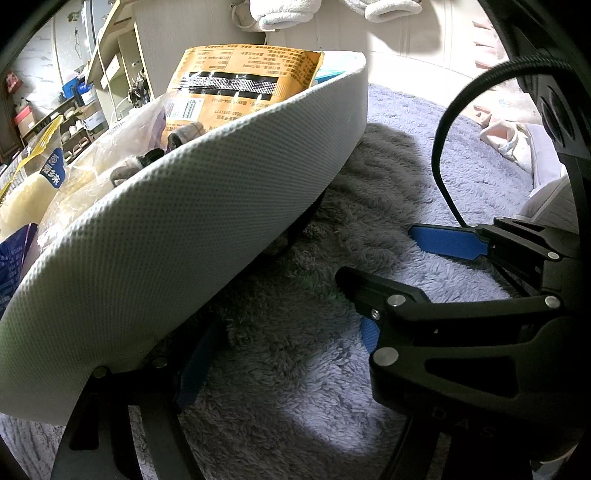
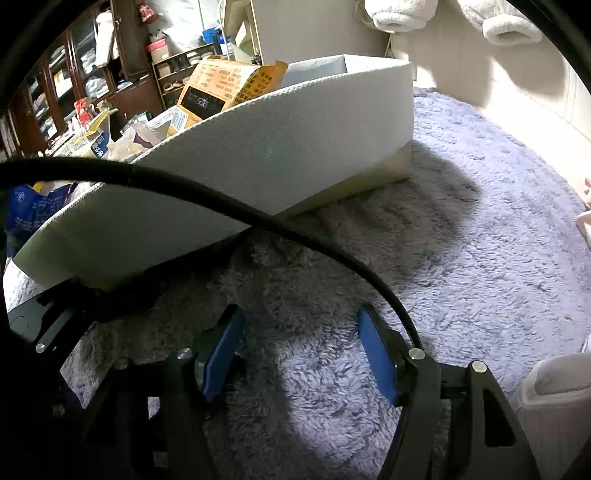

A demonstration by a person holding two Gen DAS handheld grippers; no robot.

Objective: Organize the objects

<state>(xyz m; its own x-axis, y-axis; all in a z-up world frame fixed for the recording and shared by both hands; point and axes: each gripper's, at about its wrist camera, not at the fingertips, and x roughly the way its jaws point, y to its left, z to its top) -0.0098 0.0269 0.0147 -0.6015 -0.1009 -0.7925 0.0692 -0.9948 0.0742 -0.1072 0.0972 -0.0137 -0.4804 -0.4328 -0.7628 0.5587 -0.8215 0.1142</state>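
A white textured storage bin (image 1: 192, 221) stands on a grey fluffy rug (image 1: 295, 369); it also shows in the right wrist view (image 2: 258, 155). It holds an orange packet (image 1: 236, 85), also seen from the right wrist (image 2: 225, 92), a bag of rice (image 1: 40, 177), clear bags and a blue packet (image 1: 11, 266). My left gripper (image 1: 284, 354) is open low beside the bin's near wall, its left finger partly hidden under the bin. My right gripper (image 2: 299, 347) is open and empty over the rug; it also appears in the left wrist view (image 1: 413, 280).
A black cable (image 2: 258, 218) loops across the right wrist view and also shows in the left wrist view (image 1: 443, 140). Shelves with shoes and boxes (image 2: 173, 62) stand behind the bin. White towels (image 2: 454, 14) hang above. Pale cloth (image 2: 554, 398) lies at the right.
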